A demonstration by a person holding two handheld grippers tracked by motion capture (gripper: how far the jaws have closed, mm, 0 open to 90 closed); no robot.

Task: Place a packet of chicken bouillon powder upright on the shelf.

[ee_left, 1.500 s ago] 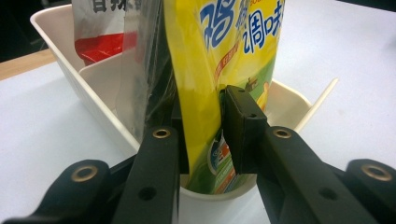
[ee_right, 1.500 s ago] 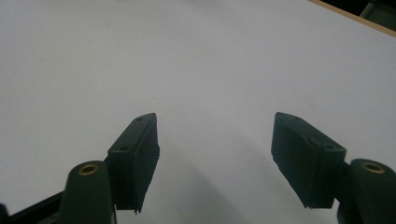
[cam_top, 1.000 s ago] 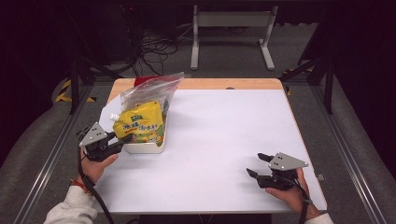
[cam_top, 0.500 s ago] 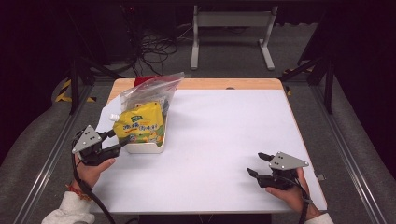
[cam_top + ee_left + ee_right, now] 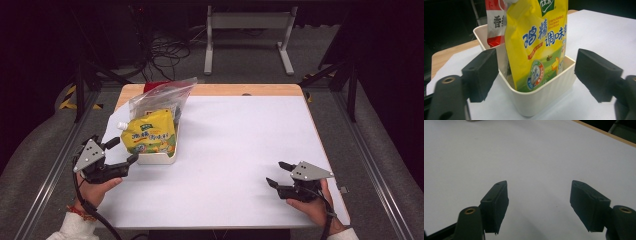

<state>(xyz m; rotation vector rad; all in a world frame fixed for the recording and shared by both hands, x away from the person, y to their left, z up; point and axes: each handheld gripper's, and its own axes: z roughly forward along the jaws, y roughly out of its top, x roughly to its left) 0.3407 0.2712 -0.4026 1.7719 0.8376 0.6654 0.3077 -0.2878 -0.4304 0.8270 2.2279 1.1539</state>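
Note:
A yellow seasoning pouch (image 5: 149, 134) (image 5: 537, 42) stands upright in a cream ribbed tub (image 5: 156, 159) (image 5: 541, 100) at the table's left. Behind it are a red-and-white packet (image 5: 495, 22) and a clear zip bag (image 5: 162, 96). My left gripper (image 5: 122, 150) (image 5: 536, 75) is open just short of the tub's near corner, its jaws wide apart and touching nothing. My right gripper (image 5: 279, 173) (image 5: 539, 205) is open low over bare table at the front right, with nothing between its jaws.
The white table top (image 5: 240, 145) (image 5: 529, 152) has a wooden strip (image 5: 235, 90) along its far edge. Beyond it stand a metal frame (image 5: 247, 35) and floor cables (image 5: 167, 47). Metal rails (image 5: 370, 165) run along both sides.
My left gripper has drawn back toward the table's left front edge, away from the tub, with its jaws open. The right gripper has stayed put.

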